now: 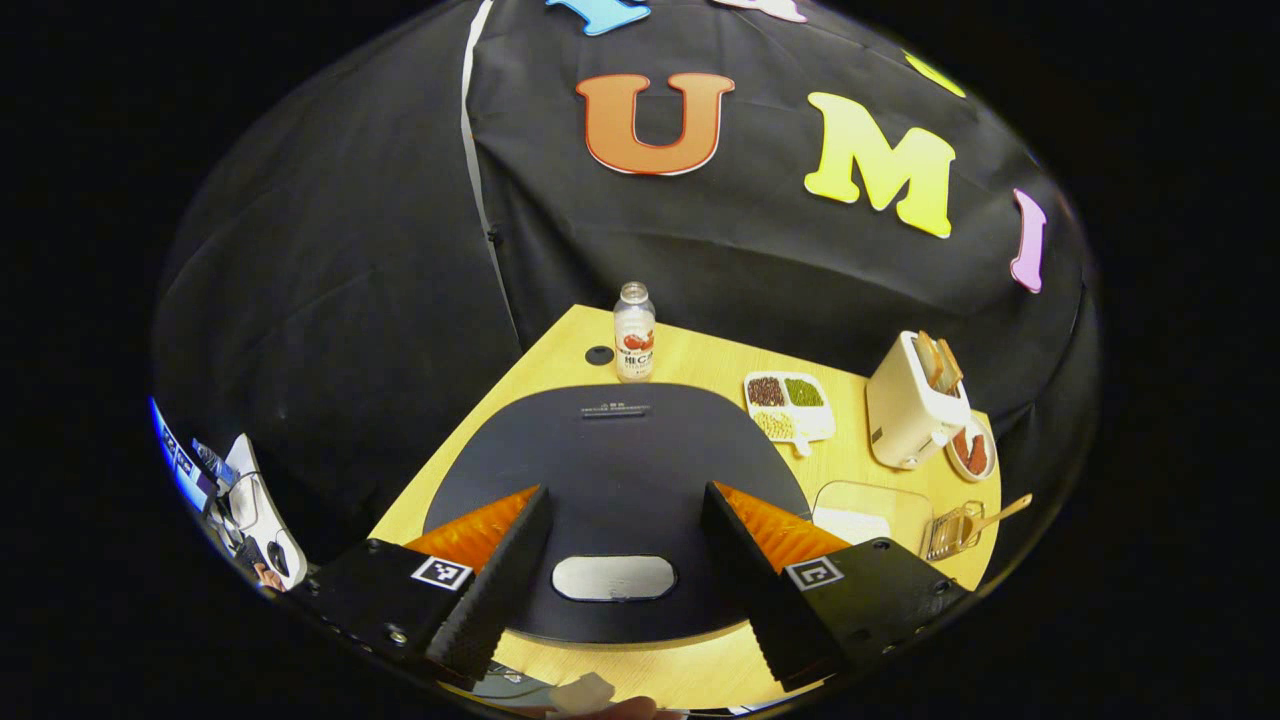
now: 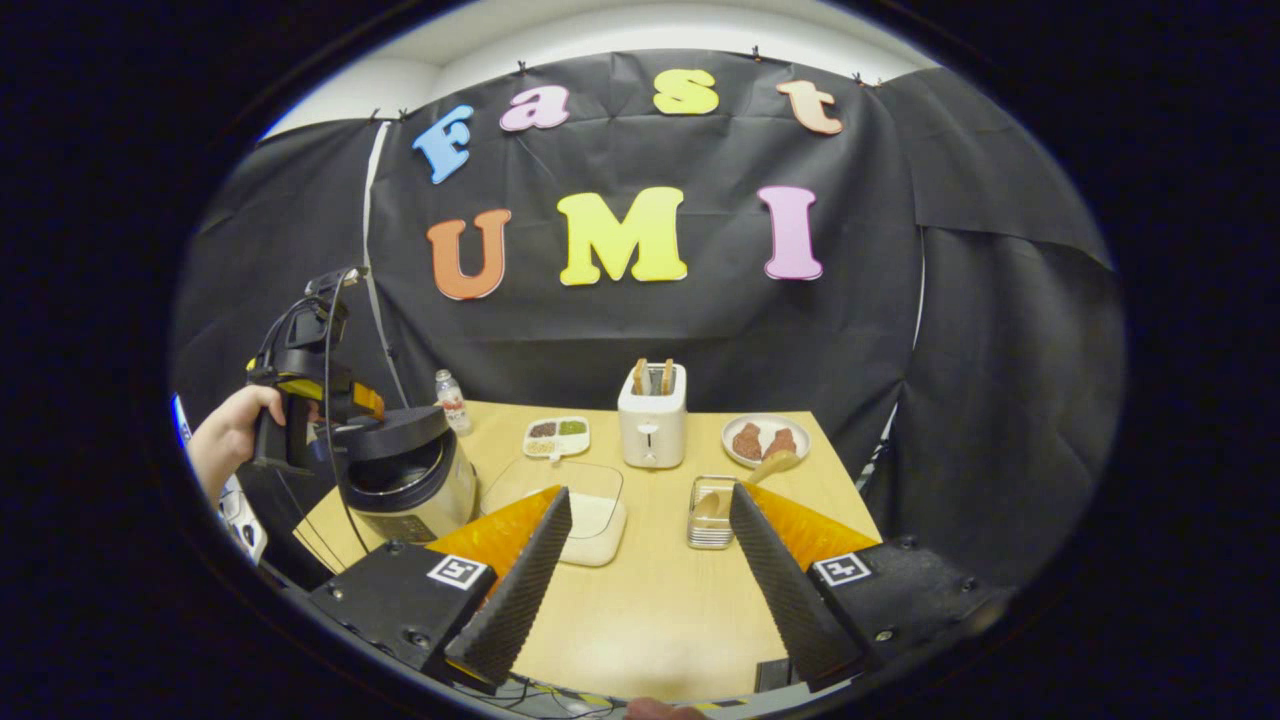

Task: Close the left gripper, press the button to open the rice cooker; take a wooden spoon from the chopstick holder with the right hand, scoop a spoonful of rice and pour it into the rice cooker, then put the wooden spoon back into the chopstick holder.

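**Both tools spread apart, left one above the rice cooker lid**

The wooden bench [image 2: 650, 600] carries everything. Largest on it is the rice cooker [image 2: 410, 480], at the bench's left edge in the right gripper view; there its dark lid [image 1: 610, 460] appears tilted up over the steel pot, though the angle is hard to judge. In the left gripper view that lid lies directly below the left tool [image 1: 620, 570], whose fingers stand wide apart, released, with the oval silver button [image 1: 613, 578] between them; whether they touch the lid I cannot tell. A hand [image 2: 235, 425] grips this tool's handle, seen from the right gripper view.

The white toaster [image 2: 652, 425] stands at the back with slices in its slots. A clear container of rice [image 2: 590, 515] sits just right of the cooker. The right tool [image 2: 650, 560] hovers over the bench front, fingers spread, grasping nothing.

Smaller still: the plate [image 2: 765, 440], the metal chopstick holder [image 2: 710, 515] with the wooden spoon [image 2: 770, 465] leaning out of it, a divided tray of beans [image 2: 556, 435], and a bottle [image 1: 634, 332].
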The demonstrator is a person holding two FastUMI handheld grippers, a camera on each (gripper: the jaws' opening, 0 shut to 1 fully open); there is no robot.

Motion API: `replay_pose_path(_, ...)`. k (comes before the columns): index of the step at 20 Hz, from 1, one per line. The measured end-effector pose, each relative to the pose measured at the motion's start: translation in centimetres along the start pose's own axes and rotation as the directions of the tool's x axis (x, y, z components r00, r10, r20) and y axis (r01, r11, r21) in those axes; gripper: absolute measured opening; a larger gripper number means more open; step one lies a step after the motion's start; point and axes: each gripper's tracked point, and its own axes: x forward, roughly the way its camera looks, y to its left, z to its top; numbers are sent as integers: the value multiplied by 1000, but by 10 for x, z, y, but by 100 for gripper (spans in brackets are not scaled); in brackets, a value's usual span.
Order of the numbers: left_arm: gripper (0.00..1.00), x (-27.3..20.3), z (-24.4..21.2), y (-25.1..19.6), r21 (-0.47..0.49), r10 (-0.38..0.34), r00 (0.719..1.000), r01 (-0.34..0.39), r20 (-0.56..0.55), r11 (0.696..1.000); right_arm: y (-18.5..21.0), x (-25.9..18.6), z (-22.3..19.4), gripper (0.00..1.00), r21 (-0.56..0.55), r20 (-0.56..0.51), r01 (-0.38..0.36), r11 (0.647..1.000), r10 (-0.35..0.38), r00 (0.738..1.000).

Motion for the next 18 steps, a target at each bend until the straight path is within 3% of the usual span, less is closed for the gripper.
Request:
replay_pose_path(6, 99, 8, -57, -4, 4, -19, 992, 20, -127, 1000, 4, 2, -8, 96, 9, -32, -9, 1000, 9, 999)
replay_pose_path(7, 98, 8, -53, -5, 11, -22, 996, 23, -90, 1000, 4, 2, -9, 100, 11, -38, -8, 1000, 9, 999)
replay_pose_path(18, 99, 9, -54, -2, 10, -28, 994, 29, -104, 1000, 9, 10, -14, 100, 30, -55, -28, 999, 30, 998)
